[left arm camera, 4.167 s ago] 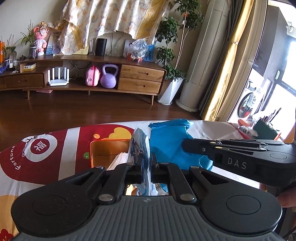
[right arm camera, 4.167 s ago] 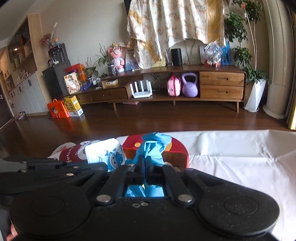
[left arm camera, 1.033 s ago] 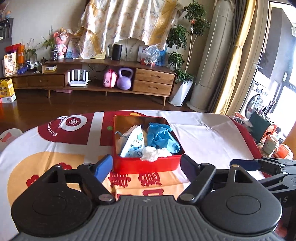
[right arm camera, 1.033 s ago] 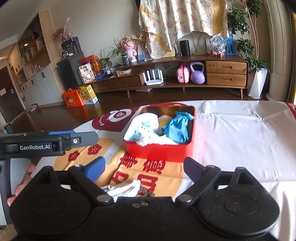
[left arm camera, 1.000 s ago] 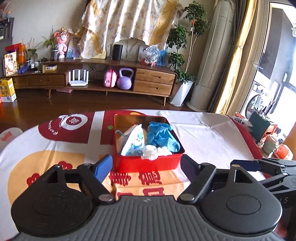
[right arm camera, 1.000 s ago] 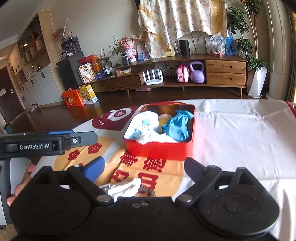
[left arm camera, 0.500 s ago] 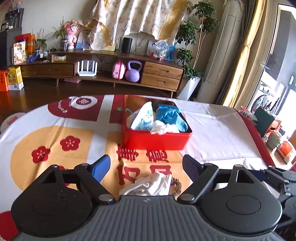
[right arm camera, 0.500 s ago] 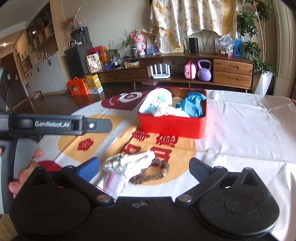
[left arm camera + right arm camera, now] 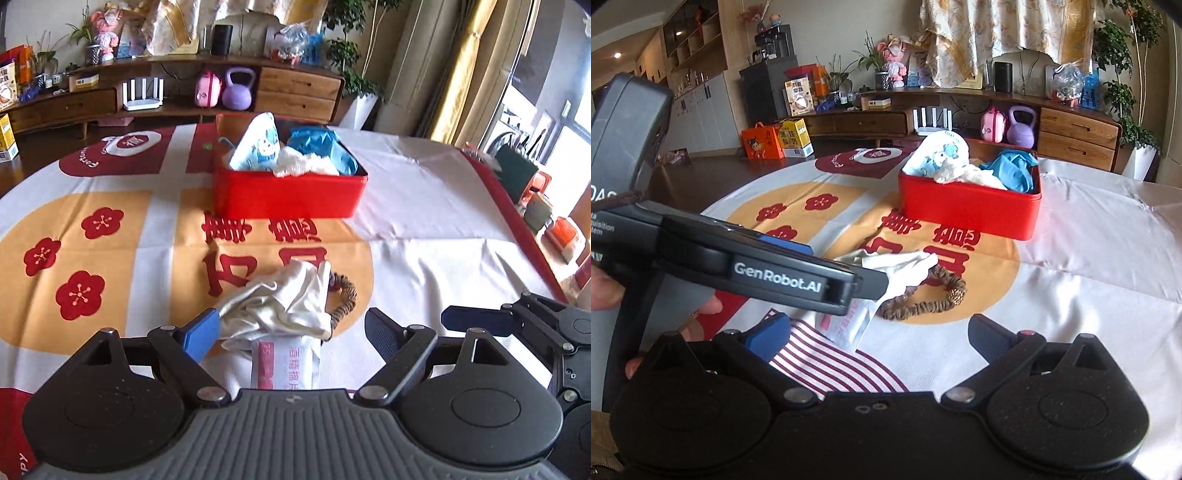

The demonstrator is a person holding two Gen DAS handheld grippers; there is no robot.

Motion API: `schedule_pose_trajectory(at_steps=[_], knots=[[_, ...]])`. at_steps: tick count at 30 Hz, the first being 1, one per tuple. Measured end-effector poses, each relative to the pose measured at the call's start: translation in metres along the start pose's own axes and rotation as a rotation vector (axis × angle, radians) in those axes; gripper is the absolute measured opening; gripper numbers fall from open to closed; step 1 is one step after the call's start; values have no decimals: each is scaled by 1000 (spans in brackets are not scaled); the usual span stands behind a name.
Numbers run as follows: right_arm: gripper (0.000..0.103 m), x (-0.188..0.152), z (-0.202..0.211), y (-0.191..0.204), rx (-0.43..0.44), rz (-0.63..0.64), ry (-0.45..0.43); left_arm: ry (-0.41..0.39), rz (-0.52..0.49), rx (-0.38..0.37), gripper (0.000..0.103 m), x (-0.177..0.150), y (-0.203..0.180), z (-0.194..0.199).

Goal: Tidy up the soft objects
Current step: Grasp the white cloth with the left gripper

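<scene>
Two open tools closing in on the last loose soft things

Left wrist view: left tool (image 9: 291, 338), jaws apart, straddles a crumpled white cloth (image 9: 284, 302) lying on a pink wipes packet (image 9: 286, 369); pinching both together looks likely. Right wrist view: right tool (image 9: 881, 338), jaws wide and empty, faces a brown braided hair band (image 9: 923, 301) on the worktop (image 9: 1089, 266); the red rectangular tin (image 9: 971, 212) beyond holds a cartoon pouch, white fabric and blue cloth.

We see the table (image 9: 424, 206) in its printed cloth carrying a red box (image 9: 288, 195) at twelve o'clock, and nearer, a white cloth (image 9: 284, 306), wipes packet (image 9: 288, 369) and scrunchie (image 9: 343, 299).
</scene>
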State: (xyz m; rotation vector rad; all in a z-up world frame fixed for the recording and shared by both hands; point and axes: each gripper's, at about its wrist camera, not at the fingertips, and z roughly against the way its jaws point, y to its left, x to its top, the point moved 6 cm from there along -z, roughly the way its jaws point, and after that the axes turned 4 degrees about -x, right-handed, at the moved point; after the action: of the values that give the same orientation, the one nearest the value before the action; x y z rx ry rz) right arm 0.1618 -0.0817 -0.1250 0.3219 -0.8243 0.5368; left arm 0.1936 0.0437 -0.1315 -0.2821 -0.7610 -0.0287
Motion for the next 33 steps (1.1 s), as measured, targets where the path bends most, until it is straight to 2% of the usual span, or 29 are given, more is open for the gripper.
schedule_pose_trajectory(at_steps=[10,21,24,29,33], knots=[[95,-7,-21,9,32,17,40,34,-17,31,86,3,8,-31],[75,-7,-42,19,69,20,70,36,41,-26,85,6,21,-43],[68,-8,-48,23,71,27,77,41,63,-36,76,7,26,-45],[49,-9,-55,25,78,10,97,41,89,-42,63,6,33,-46],[44,-8,-55,25,73,-4,91,34,124,-58,54,8,39,-45]])
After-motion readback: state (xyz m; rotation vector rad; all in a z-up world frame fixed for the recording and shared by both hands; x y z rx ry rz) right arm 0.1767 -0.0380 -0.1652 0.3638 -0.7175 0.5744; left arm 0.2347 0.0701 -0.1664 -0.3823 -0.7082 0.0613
